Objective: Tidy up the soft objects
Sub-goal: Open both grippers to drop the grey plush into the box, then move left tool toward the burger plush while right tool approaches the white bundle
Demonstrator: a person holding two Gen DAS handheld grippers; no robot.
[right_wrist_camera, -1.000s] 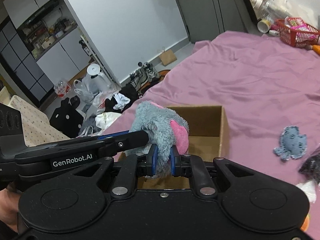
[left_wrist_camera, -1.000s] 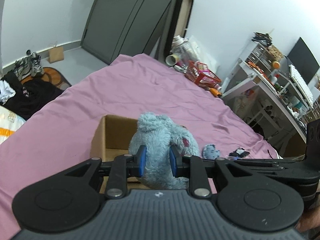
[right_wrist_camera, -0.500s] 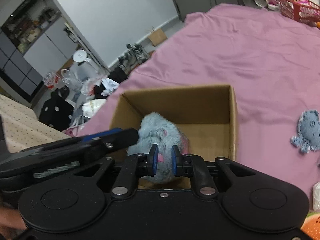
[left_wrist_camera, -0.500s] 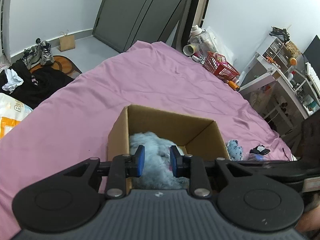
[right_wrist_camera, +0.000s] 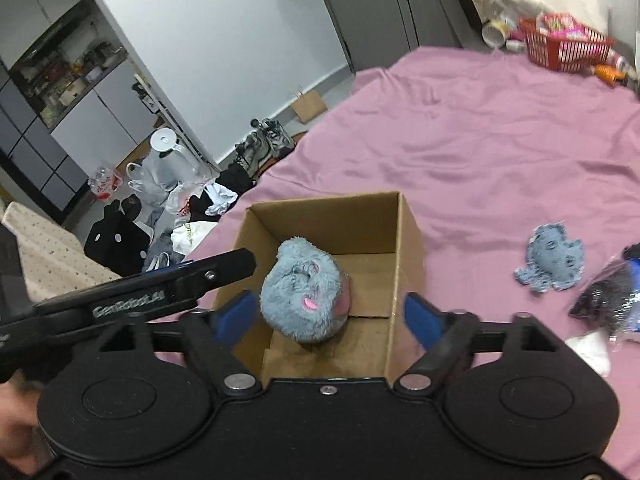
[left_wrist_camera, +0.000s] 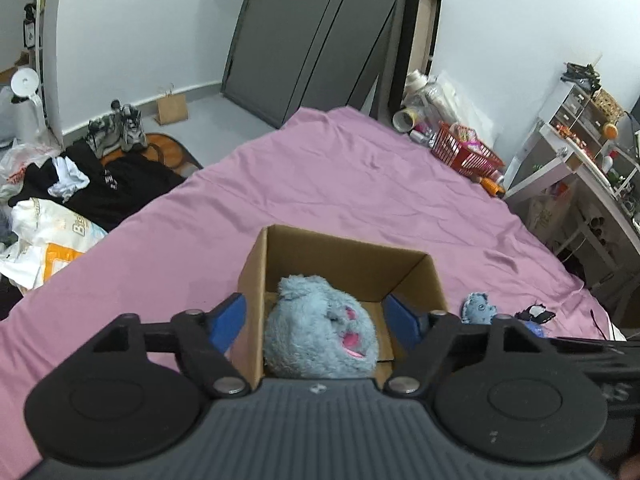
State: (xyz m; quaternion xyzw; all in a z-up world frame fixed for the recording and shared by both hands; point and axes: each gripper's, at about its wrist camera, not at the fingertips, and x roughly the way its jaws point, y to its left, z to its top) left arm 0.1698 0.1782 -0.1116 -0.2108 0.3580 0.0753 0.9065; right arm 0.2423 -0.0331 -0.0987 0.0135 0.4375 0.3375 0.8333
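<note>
Both pairs of blue-padded fingers (left_wrist_camera: 228,316) are spread wide with nothing between them, each pair hanging over the open cardboard box (left_wrist_camera: 348,250) on the pink bedspread (left_wrist_camera: 340,188). In the left wrist view, the left gripper (left_wrist_camera: 316,318) straddles the box from above, its pads outside the box walls on either side. The fluffy blue plush toy (left_wrist_camera: 320,334) lies inside the box on its floor, free of either gripper, with pink patches showing on its fur (which part of the toy faces up is hard to tell). In the right wrist view, the left gripper's black arm reaches in from the left toward the box rim, and the right gripper (right_wrist_camera: 330,312) hangs apart above the near end of the box. Farther right on the bedspread, well apart from the box, lies a small flat blue plush (right_wrist_camera: 550,260), and beside it at the frame edge a dark shiny packet (right_wrist_camera: 604,296) and a bit of white cloth (right_wrist_camera: 592,346)
</note>
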